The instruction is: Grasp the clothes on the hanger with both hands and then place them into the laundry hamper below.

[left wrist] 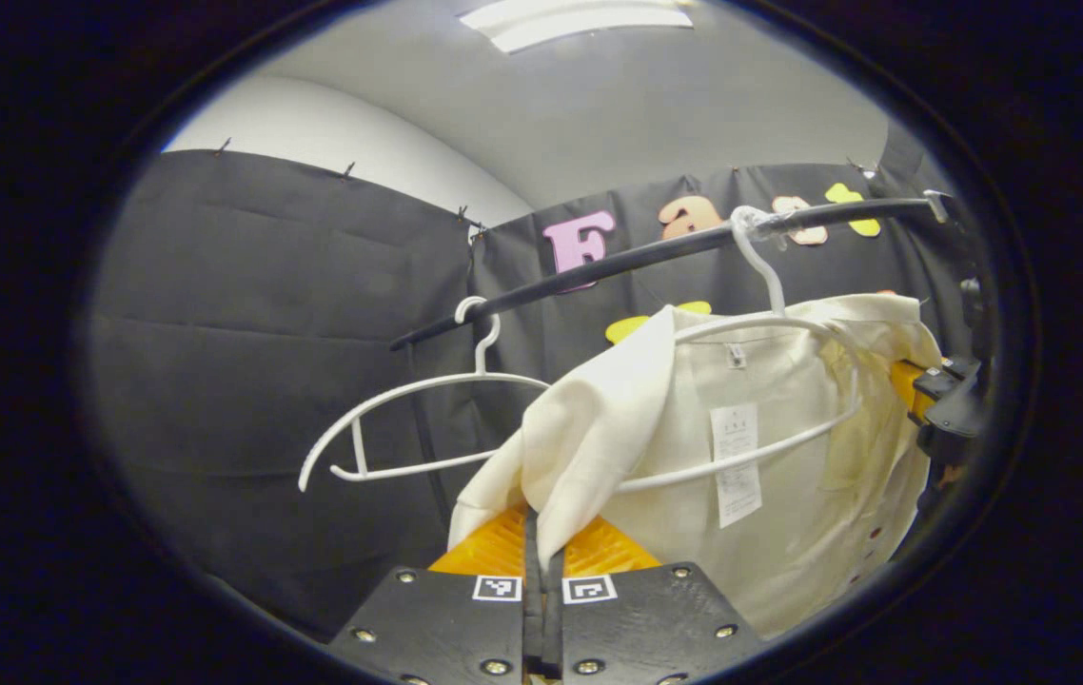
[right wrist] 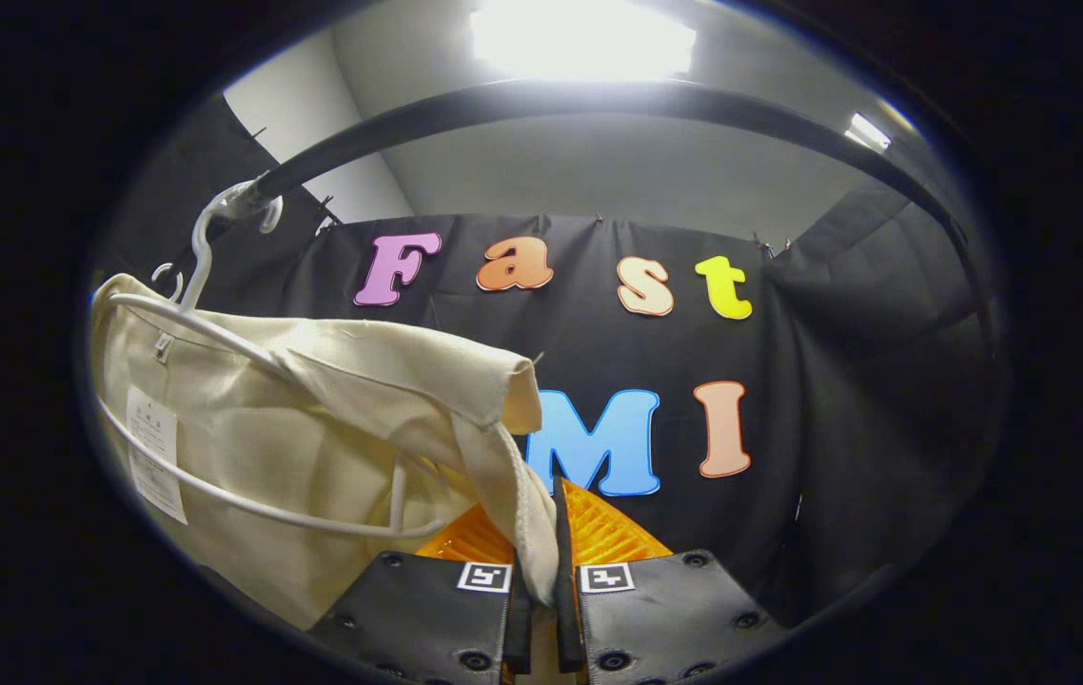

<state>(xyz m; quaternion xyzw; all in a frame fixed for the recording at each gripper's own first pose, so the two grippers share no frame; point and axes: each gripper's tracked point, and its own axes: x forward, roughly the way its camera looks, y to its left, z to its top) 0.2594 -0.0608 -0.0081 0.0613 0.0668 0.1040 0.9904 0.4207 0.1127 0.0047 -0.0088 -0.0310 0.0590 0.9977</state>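
- Cream shirt (left wrist: 789,428) hangs on a white hanger (left wrist: 770,400) hooked over the black rail (left wrist: 656,252); all places below are relative to that rail.
- Left hand-held gripper (left wrist: 541,561): fingers together, clamped on a fold of the shirt's shoulder/sleeve, below the rail.
- Right hand-held gripper (right wrist: 537,561): fingers together, clamped on the other sleeve edge, below the rail further along. It also shows in the left gripper view at the shirt's far edge.
- One pinch per shoulder looks deliberate: the cloth stays spread, so it can slide off both hanger arms at once.
- The shirt's shoulders look partly pulled clear; the hanger still sits inside the body of the shirt, hook on the rail.
- A second hanger (left wrist: 408,428) hangs bare further along the rail, apart from the shirt.
- Likely next: lift the cloth clear of the hanger, then lower it below the rail to the hamper.
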